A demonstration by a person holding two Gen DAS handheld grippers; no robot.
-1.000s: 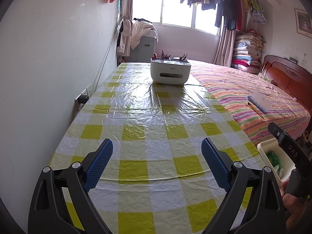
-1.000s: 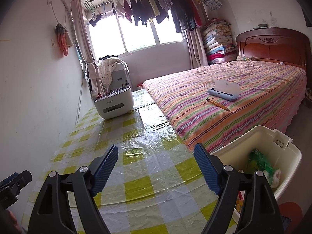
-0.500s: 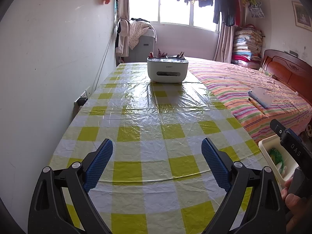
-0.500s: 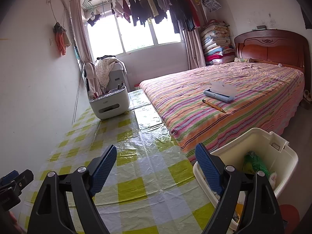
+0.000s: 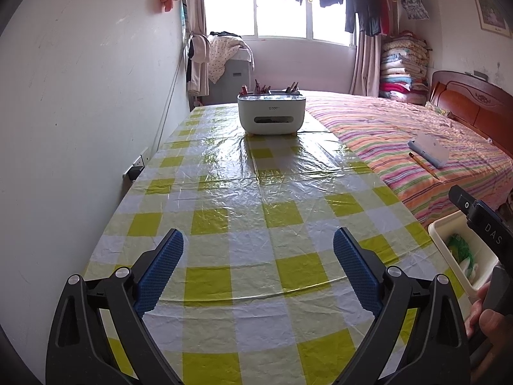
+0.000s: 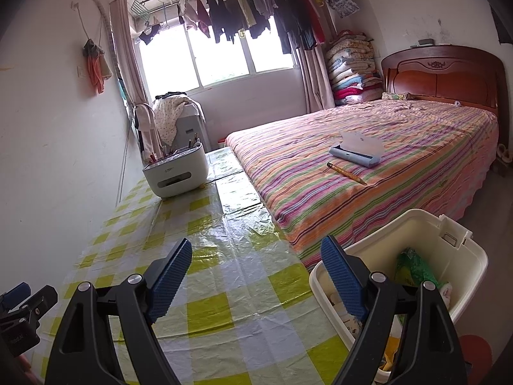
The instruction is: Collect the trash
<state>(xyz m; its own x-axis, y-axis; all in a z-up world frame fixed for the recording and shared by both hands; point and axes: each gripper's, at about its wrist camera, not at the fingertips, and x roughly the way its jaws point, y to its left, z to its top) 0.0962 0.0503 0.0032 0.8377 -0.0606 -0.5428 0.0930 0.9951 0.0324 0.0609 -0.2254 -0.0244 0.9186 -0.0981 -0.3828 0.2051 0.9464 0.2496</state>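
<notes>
Holding both tongs spread and empty over the table [image 5: 256,192], we see the trash bin [image 6: 449,234] with its green wrapper [image 6: 413,266] at lower right, just beside the right tongs [image 6: 256,276], well right of the left tongs [image 5: 258,266].

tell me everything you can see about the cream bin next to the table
The cream bin looks like smooth plastic: a rectangular tub with rounded corners, a thick rolled rim and a latch tab on its far edge. It stands upright and open, lidless, beside the table's right edge, near the bed's foot. Inside lie a green wrapper and pale crumpled scraps. The right gripper's finger partly hides its near rim; nothing grips it.
</notes>
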